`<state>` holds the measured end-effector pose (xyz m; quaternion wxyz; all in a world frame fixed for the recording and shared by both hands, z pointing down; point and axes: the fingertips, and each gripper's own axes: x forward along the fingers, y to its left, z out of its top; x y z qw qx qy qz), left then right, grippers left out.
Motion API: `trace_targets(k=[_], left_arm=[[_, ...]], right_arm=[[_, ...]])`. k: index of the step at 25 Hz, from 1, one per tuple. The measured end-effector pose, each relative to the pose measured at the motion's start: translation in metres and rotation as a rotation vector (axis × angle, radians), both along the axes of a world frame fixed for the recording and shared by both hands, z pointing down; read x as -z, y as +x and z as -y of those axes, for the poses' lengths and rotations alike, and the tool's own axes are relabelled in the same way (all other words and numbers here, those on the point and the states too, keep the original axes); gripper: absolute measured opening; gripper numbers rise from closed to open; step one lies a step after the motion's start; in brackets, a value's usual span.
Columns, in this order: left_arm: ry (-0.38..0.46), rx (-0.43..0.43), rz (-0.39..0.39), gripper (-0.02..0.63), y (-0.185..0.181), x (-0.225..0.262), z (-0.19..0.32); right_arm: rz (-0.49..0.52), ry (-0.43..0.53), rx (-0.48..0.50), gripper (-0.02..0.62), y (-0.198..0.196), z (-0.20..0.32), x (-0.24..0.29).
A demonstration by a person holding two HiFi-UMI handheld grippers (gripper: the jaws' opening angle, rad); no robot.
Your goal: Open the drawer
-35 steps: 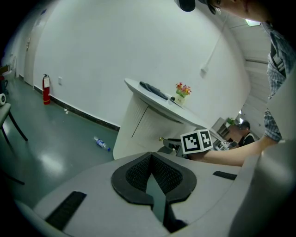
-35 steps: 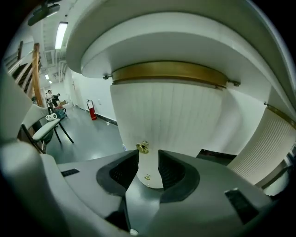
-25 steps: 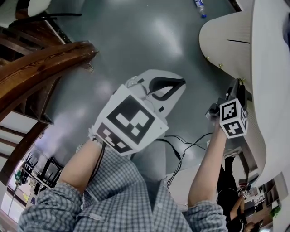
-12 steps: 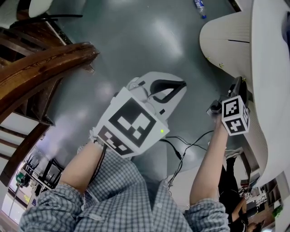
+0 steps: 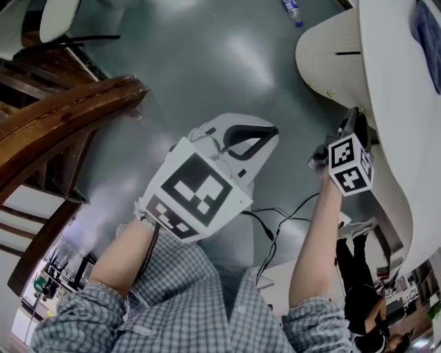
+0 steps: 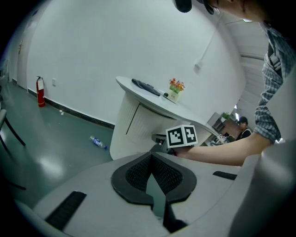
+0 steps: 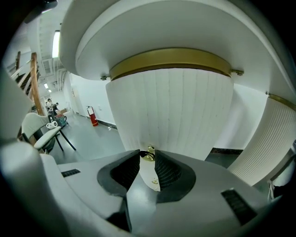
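Observation:
The drawer front is a white ribbed curved panel [image 7: 171, 111] under a brass band, part of the white desk [image 5: 331, 55]. It carries a small brass knob [image 7: 148, 158]. My right gripper [image 7: 147, 152] has just been closing, and its pad tips now press on that knob from both sides. In the head view the right gripper [image 5: 348, 127] reaches under the desk's edge, mostly hidden behind its marker cube. My left gripper [image 5: 271, 131] hangs over the grey floor, away from the desk. Seen from its own camera, the left gripper [image 6: 151, 155] is shut with nothing in it.
A dark wooden stair rail [image 5: 62, 103] runs along the left. A plastic bottle [image 5: 291, 12] lies on the floor near the desk. Black cables [image 5: 275, 220] trail below my arms. A chair [image 7: 44, 134] stands off to the left, and a fire extinguisher [image 6: 40, 90] by the wall.
The head view has shifted a little toward the desk. Both grippers stay in nearly the same places.

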<state>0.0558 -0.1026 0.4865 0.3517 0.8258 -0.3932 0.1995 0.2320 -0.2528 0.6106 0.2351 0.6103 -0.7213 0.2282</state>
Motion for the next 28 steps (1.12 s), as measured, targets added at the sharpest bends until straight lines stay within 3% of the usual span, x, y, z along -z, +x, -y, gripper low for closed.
trace_targets(k=[28], left_arm=[[0.002, -0.132, -0.001, 0.003, 0.029, 0.013, -0.031]], right_arm=[[0.025, -0.122, 0.027, 0.098, -0.037, -0.15, -0.007]])
